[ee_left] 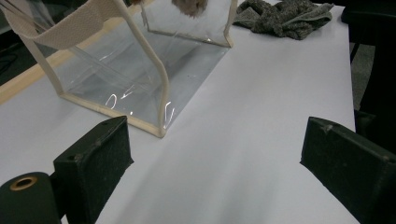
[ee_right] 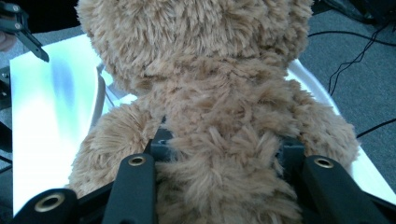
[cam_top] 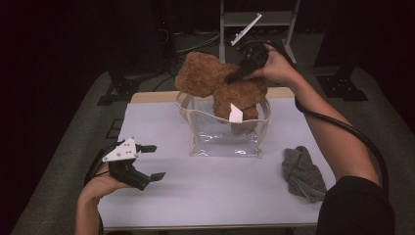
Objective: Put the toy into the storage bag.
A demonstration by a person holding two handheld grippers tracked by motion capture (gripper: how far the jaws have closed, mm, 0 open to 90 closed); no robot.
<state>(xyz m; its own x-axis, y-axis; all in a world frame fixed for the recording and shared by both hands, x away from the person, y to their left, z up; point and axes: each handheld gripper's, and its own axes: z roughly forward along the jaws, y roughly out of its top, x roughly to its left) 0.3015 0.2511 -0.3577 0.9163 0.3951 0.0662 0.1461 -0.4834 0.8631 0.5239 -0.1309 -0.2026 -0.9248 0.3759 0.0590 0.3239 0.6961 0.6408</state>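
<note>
At the table's near left, the left gripper [cam_top: 150, 162] rests with jaws spread, grasping nothing. Near right lies one grey cloth [cam_top: 302, 174]. Farther back, mid-table, one clear bag [cam_top: 222, 134] stands, and the right gripper [cam_top: 234, 77] clamps one brown teddy bear [cam_top: 215, 83] partly inside it.

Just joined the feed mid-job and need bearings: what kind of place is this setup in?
Probably a lab or recording studio, not a home: a white-topped table on grey carpet, dark surroundings, a metal rack behind, and loose cables on the floor.
</note>
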